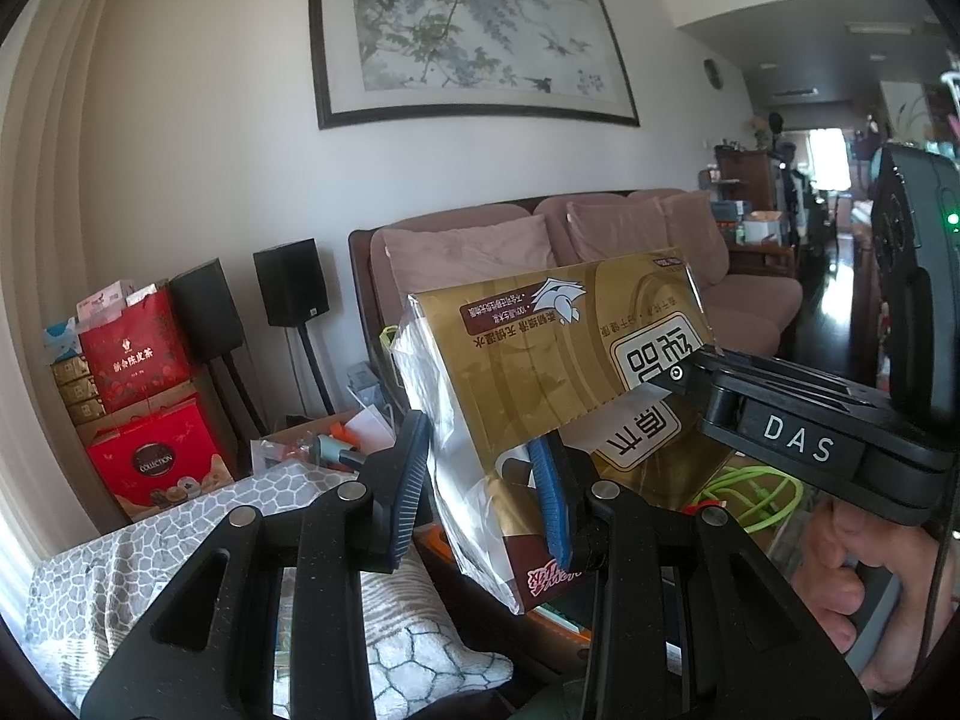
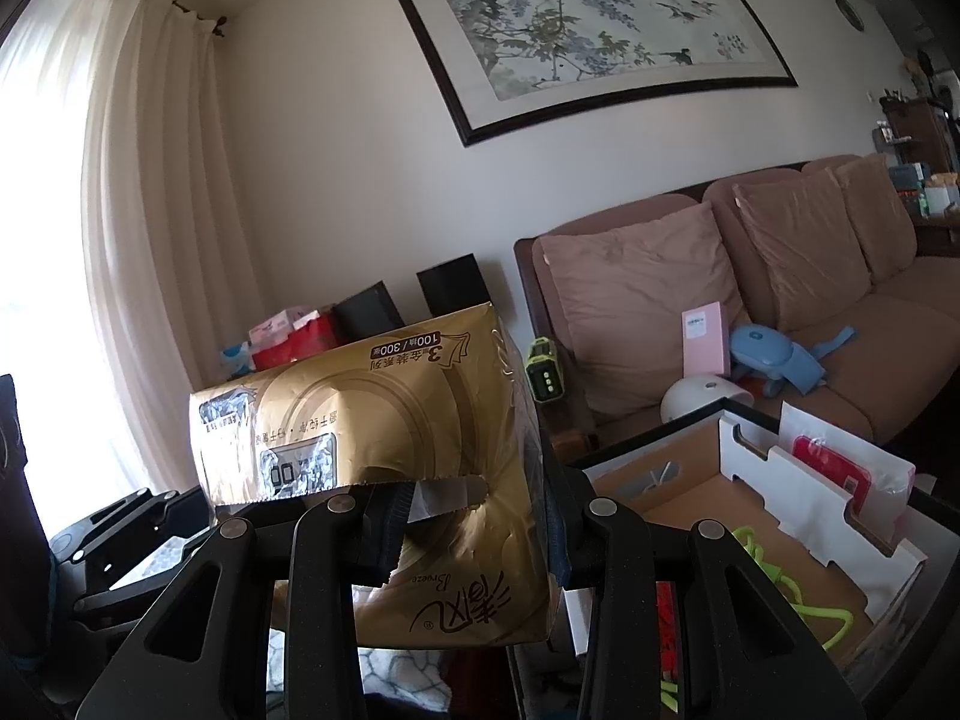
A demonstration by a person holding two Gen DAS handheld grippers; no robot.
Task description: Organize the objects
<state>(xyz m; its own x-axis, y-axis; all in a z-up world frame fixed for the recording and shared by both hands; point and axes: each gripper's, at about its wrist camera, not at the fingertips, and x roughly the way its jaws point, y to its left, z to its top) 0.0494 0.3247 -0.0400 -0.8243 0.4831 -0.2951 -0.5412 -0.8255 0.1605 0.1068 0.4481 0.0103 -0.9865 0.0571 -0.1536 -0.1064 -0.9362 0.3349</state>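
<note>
A gold tissue pack in clear wrap hangs in mid-air, held from both ends. In the left wrist view my left gripper is shut on its near, clear-wrapped end, blue pads against the sides. At the right of that view my right gripper clamps the pack's far end, with a hand on its handle. The right wrist view shows the same tissue pack tilted between the fingers of my right gripper, which is shut on it. My left gripper shows dark at the lower left.
An open cardboard box with a green cable stands lower right. Behind is a pink sofa bearing a pink box and a blue device. Red gift boxes, speakers and a patterned cloth lie left.
</note>
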